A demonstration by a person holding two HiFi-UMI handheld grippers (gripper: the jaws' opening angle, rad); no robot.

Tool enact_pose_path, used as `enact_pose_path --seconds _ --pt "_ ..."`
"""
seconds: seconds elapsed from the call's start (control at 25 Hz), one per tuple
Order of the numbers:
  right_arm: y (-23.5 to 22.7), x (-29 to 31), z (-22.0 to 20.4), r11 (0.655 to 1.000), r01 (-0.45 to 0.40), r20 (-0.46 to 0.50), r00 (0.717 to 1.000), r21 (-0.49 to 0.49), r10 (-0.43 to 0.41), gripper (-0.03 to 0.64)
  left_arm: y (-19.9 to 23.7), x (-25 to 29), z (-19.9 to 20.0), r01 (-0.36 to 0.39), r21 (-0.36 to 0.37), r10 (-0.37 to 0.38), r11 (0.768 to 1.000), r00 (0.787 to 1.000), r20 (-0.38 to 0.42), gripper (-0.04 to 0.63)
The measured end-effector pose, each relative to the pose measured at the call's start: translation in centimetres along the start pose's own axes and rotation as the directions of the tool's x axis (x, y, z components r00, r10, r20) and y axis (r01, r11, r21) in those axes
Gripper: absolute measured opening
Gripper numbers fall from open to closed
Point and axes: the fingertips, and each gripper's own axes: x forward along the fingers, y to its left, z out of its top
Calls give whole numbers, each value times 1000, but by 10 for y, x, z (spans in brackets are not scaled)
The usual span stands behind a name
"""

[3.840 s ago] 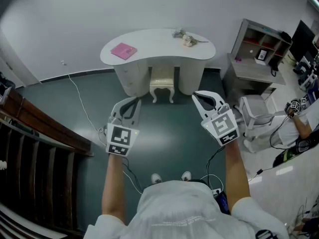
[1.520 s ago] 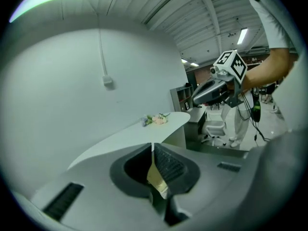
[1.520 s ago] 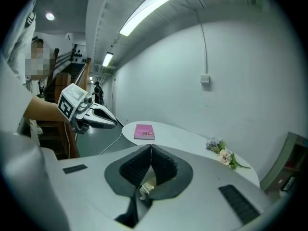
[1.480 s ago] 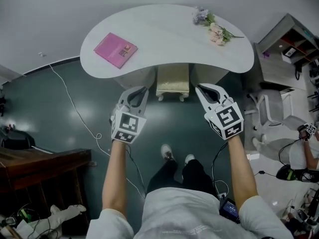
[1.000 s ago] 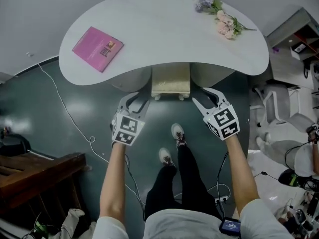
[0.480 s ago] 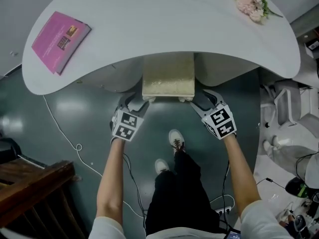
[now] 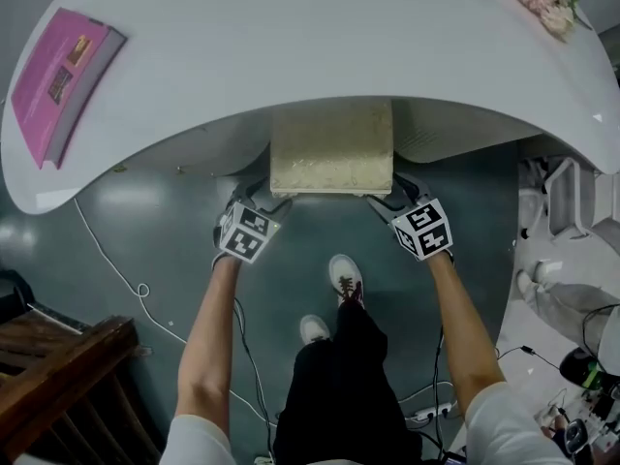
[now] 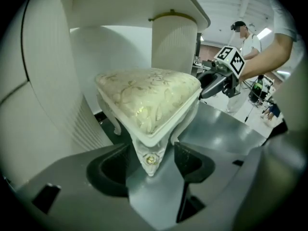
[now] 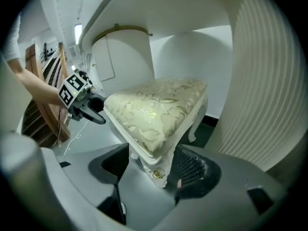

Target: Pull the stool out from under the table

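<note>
We see no pull begun yet; the stool (image 7: 331, 148) stands on the dark floor (image 7: 145, 211) in the gap under the white counter (image 7: 291, 46); its far part is hidden beneath the counter's edge, and only the near stretch of cushion shows in the head view. What we judge done is the approach; both pairs of tongs are set at the stool's near corners. Everything that counts is left: close on the corner legs, draw the stool to the near side until it is out from under the counter, then let go.

The left tongs (image 8: 151, 163) are opening; the near left corner leg stands between the jaws, with a gap showing on either side of it, so nothing is gripped. The right tongs (image 9: 155, 170) are opening too; the near right corner leg stands between the jaws; the pads sit close to it, yet we see none pressing, and we take this pair as not gripping either.

Both arms reach forward and down, nearly straight; the left forearm (image 7: 208, 327) and the right forearm (image 7: 457, 318) run roughly parallel, one on each side of the person's shoes (image 7: 344, 279); the marker cubes face upward. Each pair of tongs angles inward at its corner, level with the carved frame just below the cushion.
</note>
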Motion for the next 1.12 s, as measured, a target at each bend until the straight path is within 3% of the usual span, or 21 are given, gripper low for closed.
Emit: enact_pose_path --seconds 0.08,0.28,0.44,0.6,0.8,1.12 --pt "0 10 -7 1000 -1 5 1000 5 1 305 2 9 1 8 5 -8 1000 1000 3 285" --pt "-2 20 -12 993 68 -6 998 -92 -69 304 0 17 8 0 13 0 1000 1000 14 267" --pt "1 19 -10 997 70 8 998 -25 -70 301 -3 14 5 -42 -28 43 999 999 34 237" --pt "5 18 -12 994 91 -21 995 -52 -92 301 -5 11 4 -42 -96 46 995 998 48 229" --pt "14 12 -17 994 101 -22 995 30 -101 302 -16 5 -3 -21 -120 27 993 998 51 225" --pt "47 -8 -42 992 111 -35 993 58 -109 301 -48 -17 -24 14 -140 -5 990 998 59 225"
